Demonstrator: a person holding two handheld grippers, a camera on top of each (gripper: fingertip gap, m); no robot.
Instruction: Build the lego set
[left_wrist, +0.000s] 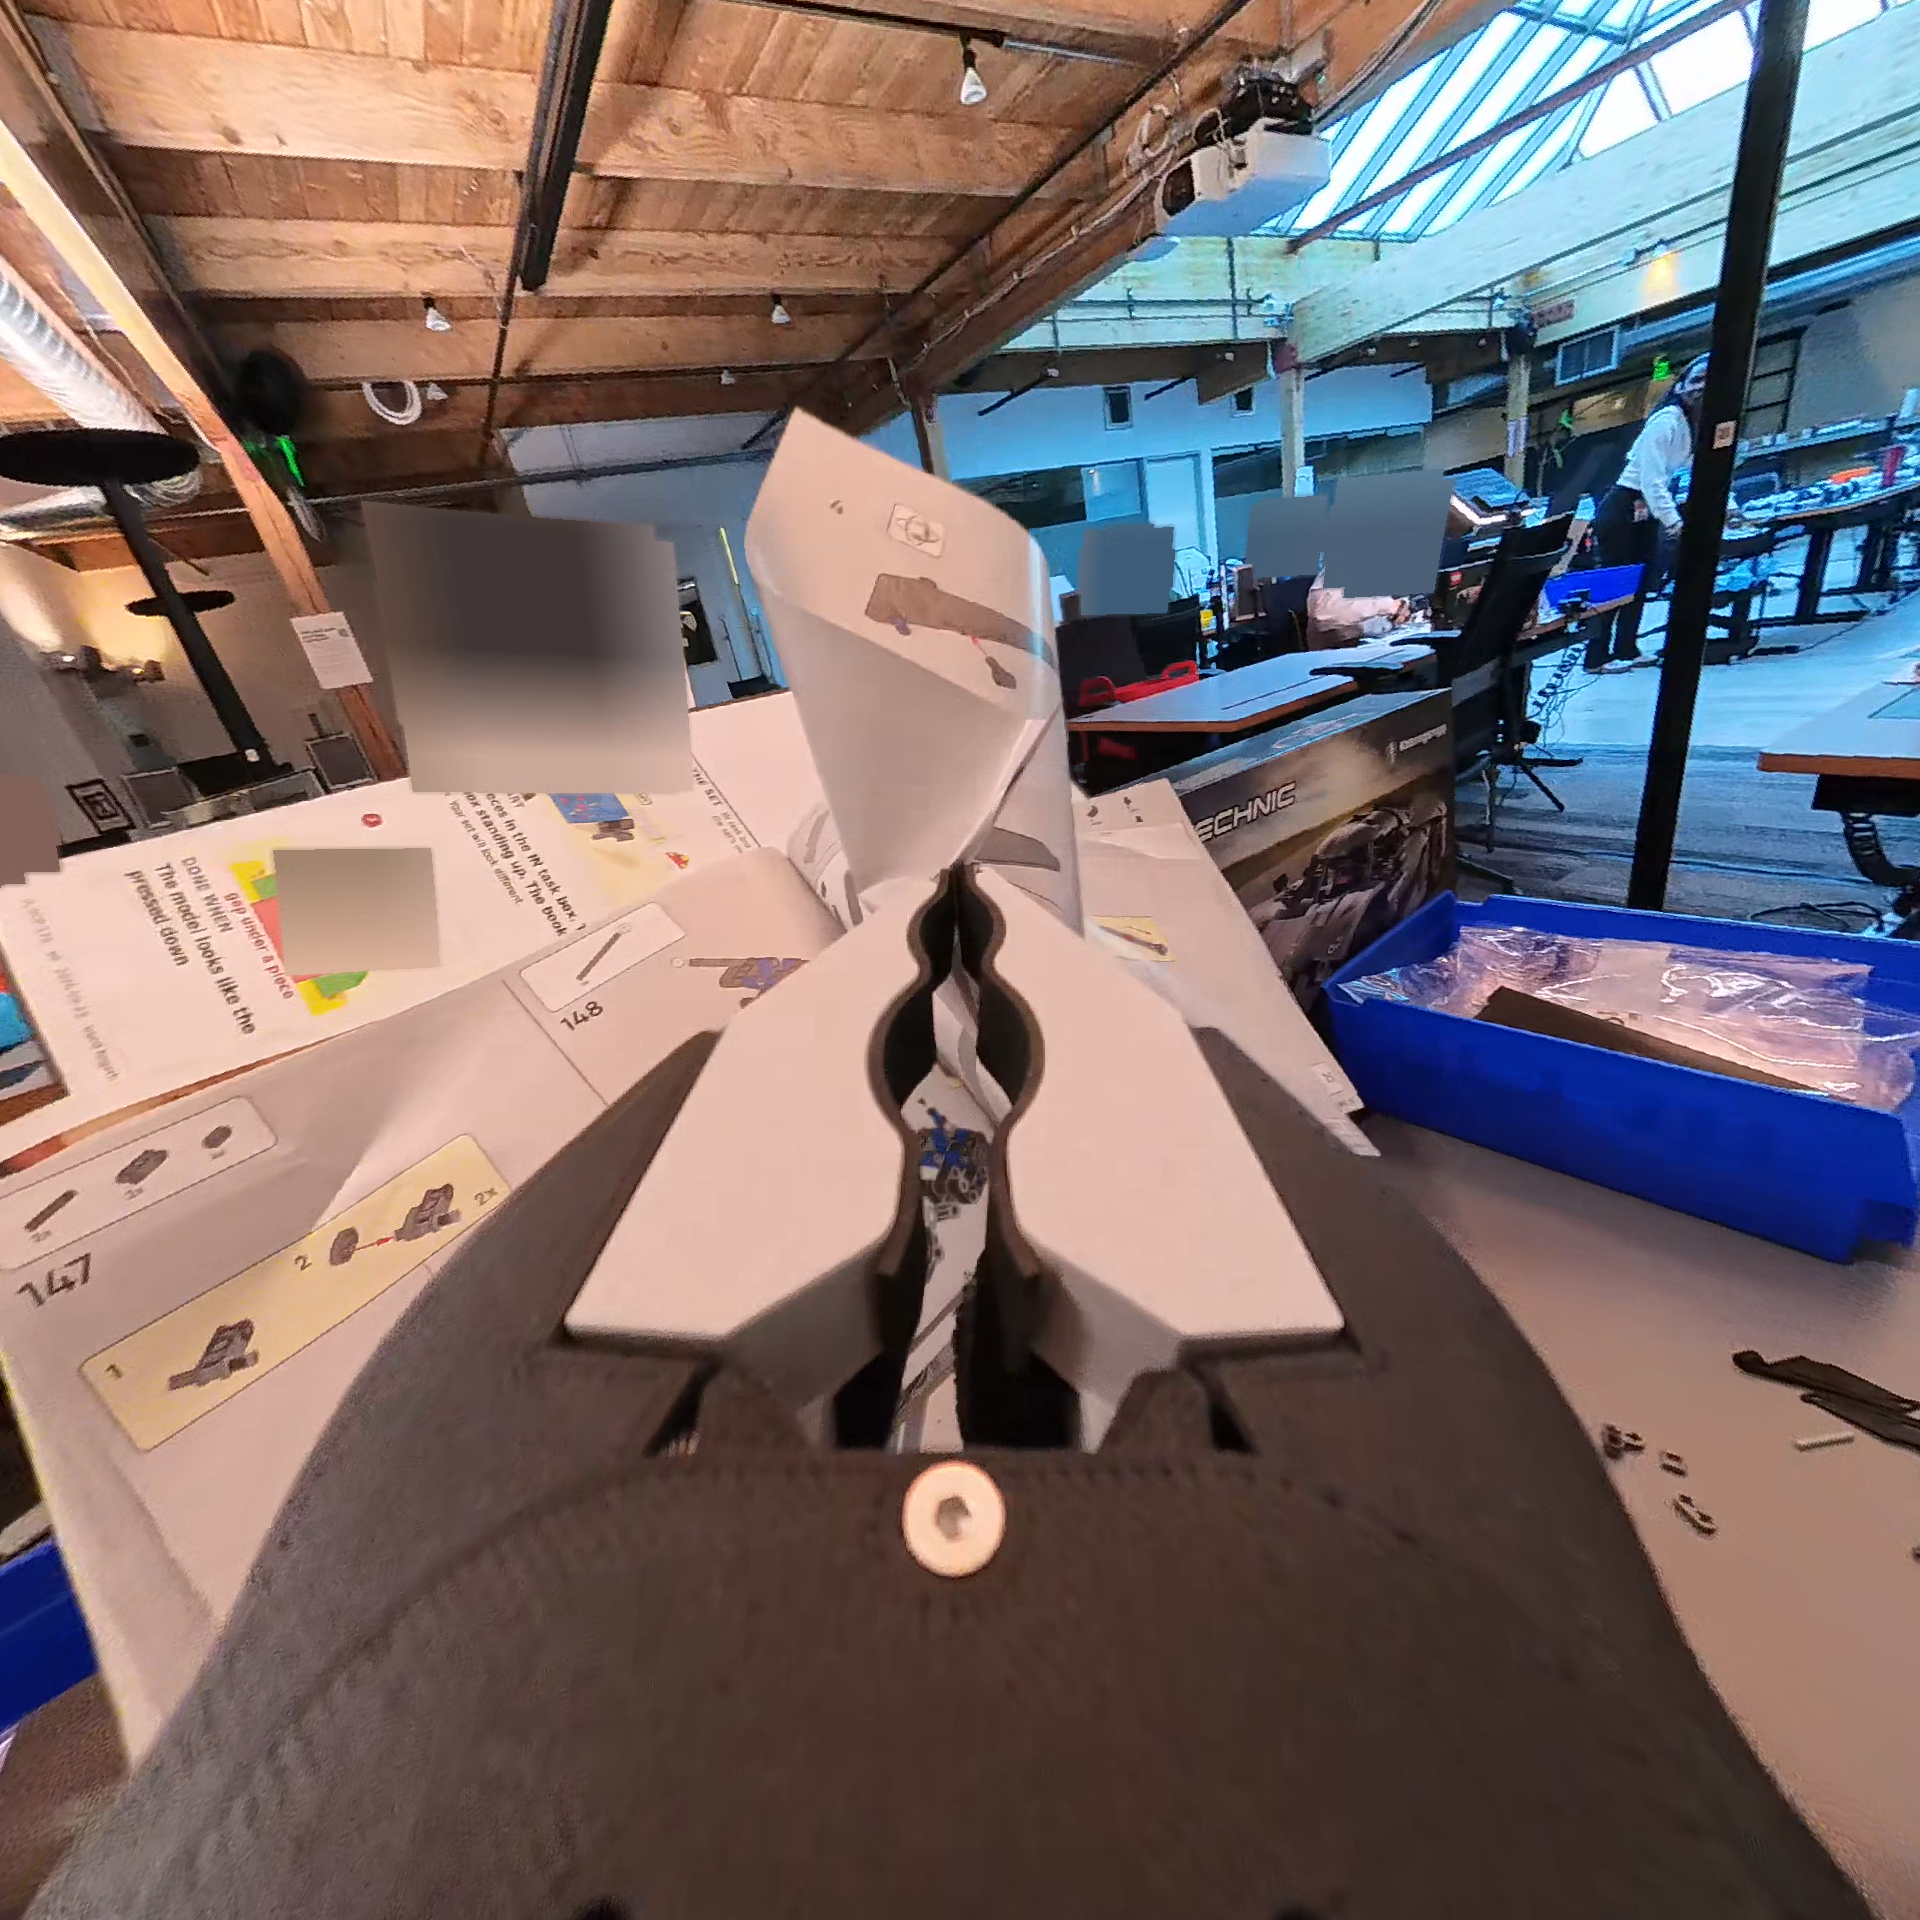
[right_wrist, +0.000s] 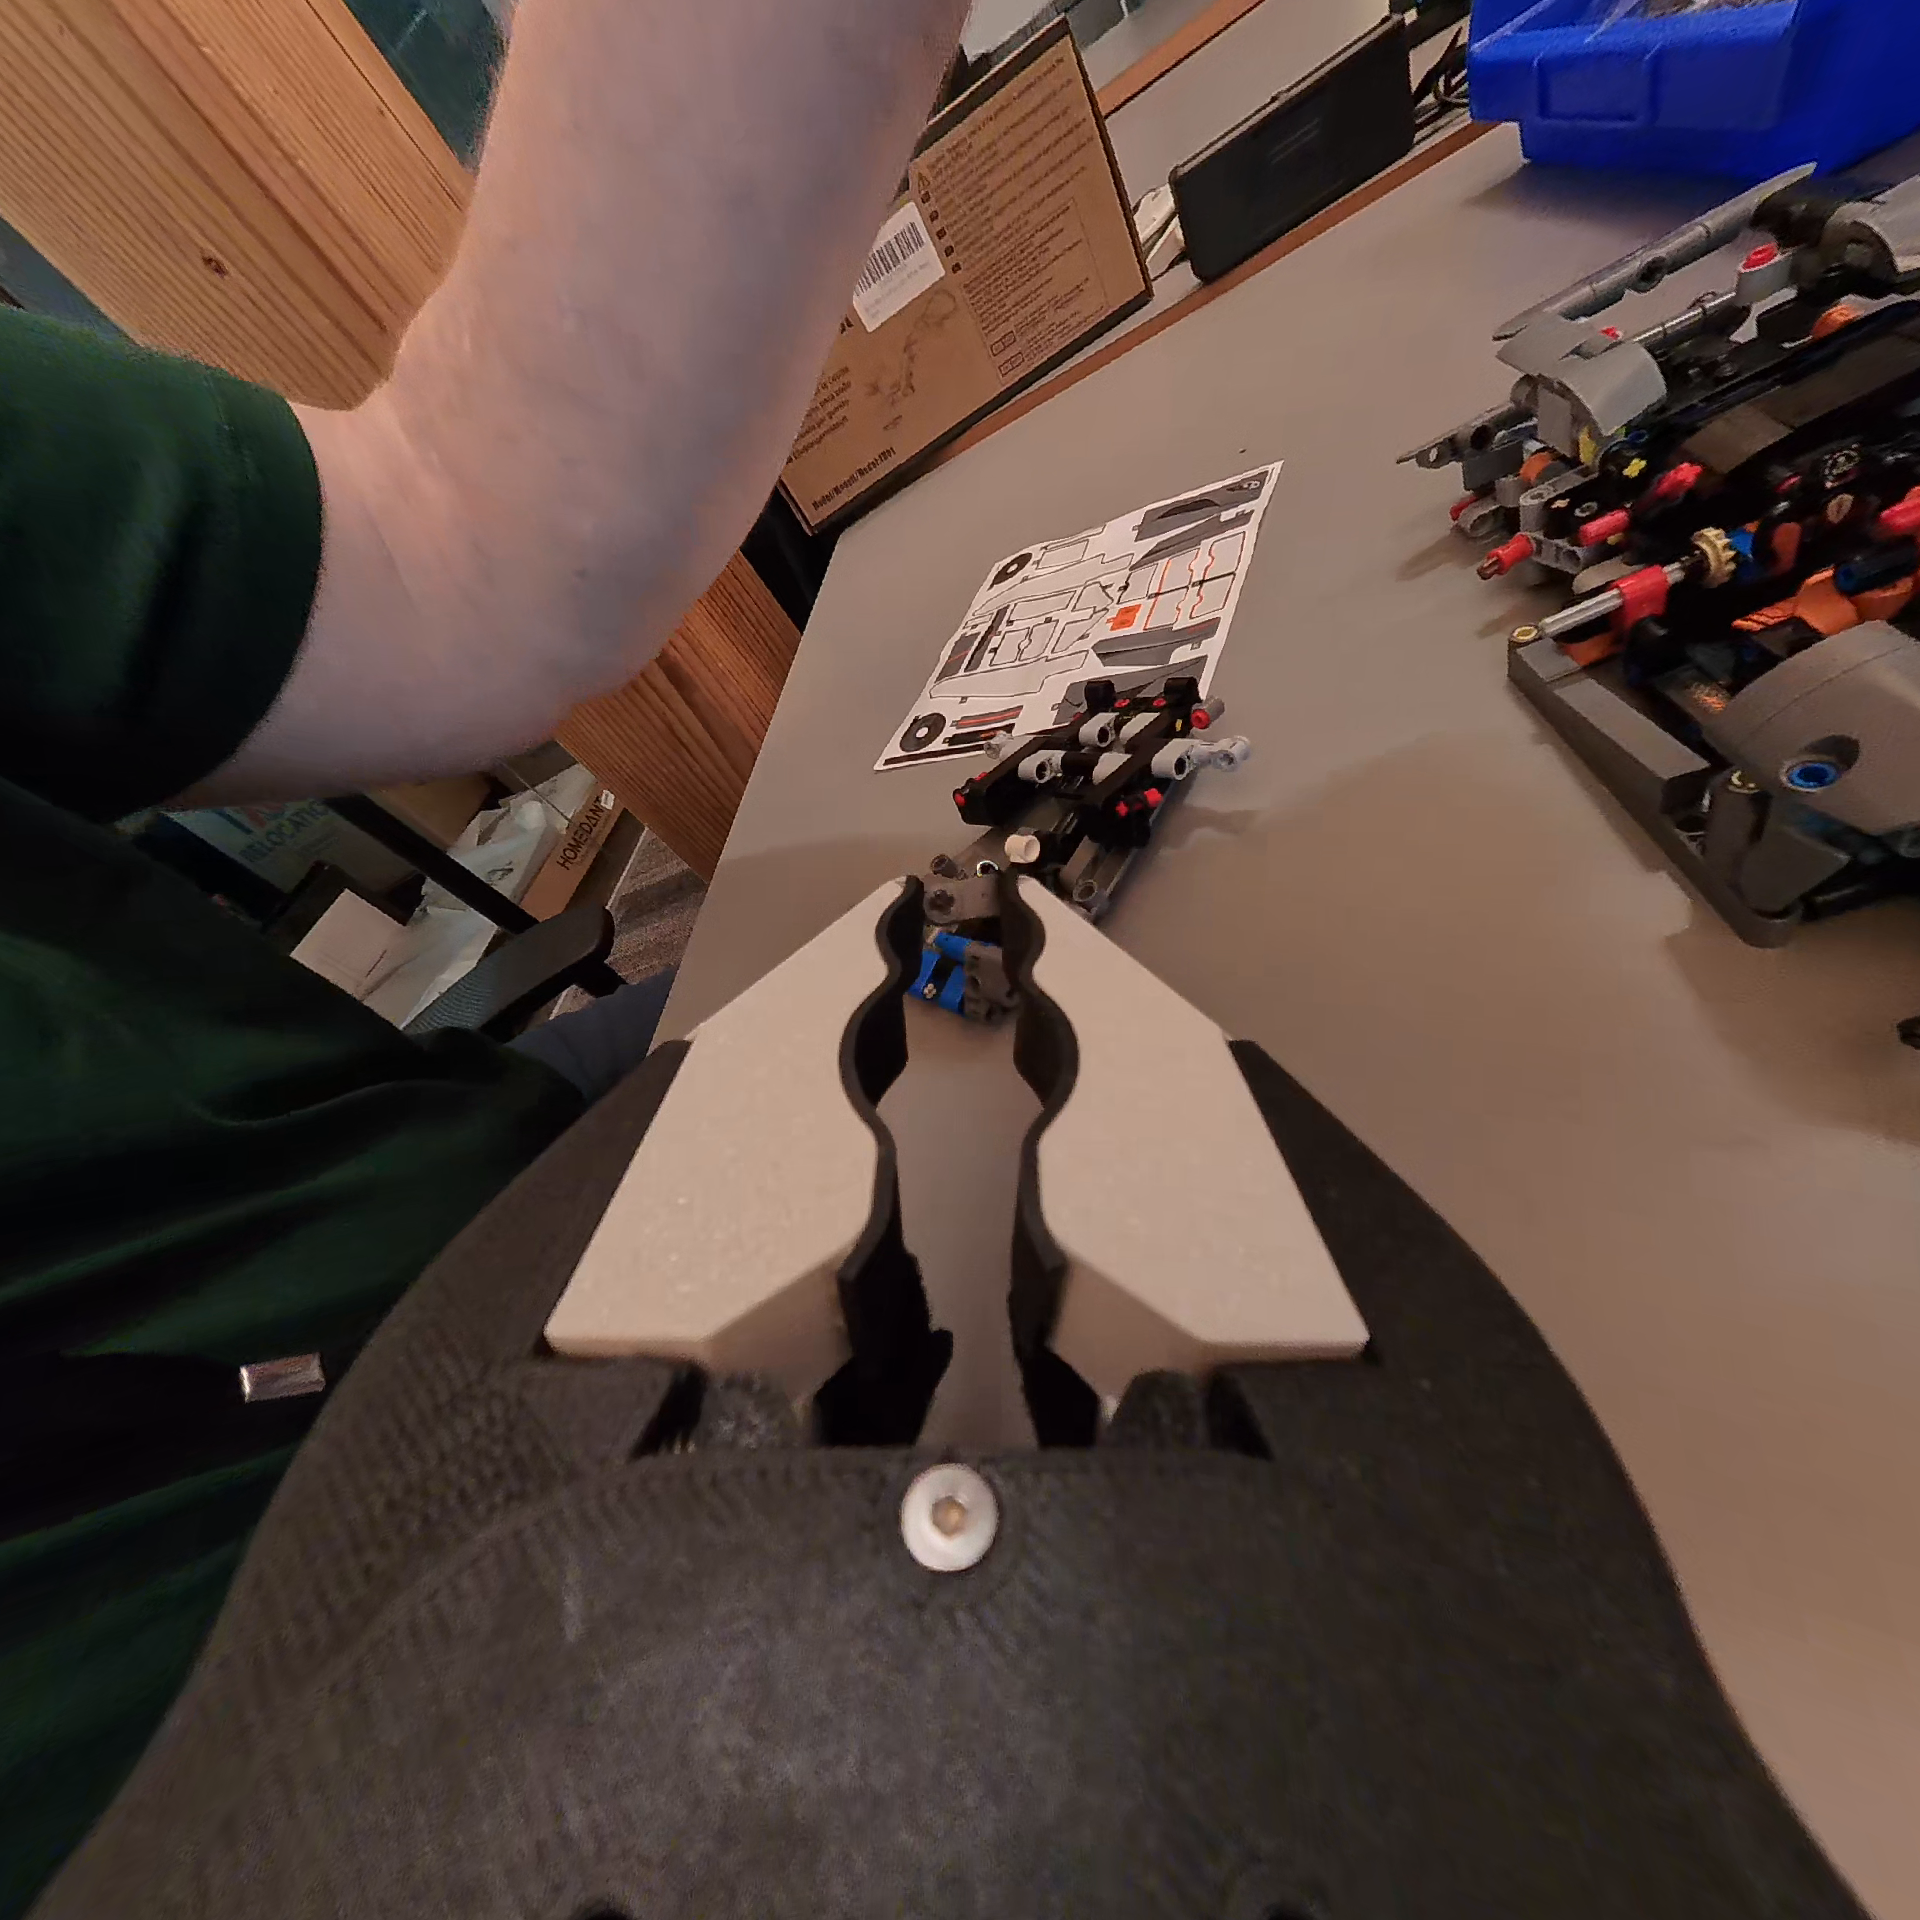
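Observation:
My left gripper (left_wrist: 958, 896) is shut on a page (left_wrist: 914, 665) of the open instruction booklet (left_wrist: 436, 1081) and holds it lifted and curled above the spread. My right gripper (right_wrist: 961, 896) is shut on a small grey and blue lego piece (right_wrist: 961, 961) just above the grey table (right_wrist: 1351, 1143). A black sub-assembly with red and grey pins (right_wrist: 1091, 769) lies right beyond the fingertips, partly on a sticker sheet (right_wrist: 1101, 603). The large partly built model (right_wrist: 1714, 582) stands at the right.
A blue bin with plastic bags (left_wrist: 1621, 1081) and the set's box (left_wrist: 1340, 842) stand right of the booklet. Small loose parts (left_wrist: 1683, 1475) lie on the table. A person's arm (right_wrist: 540, 395), a cardboard box (right_wrist: 966, 270) and a blue bin (right_wrist: 1704, 83) show in the right wrist view. The left gripper's tips are roughly 35 centimetres from the right gripper's.

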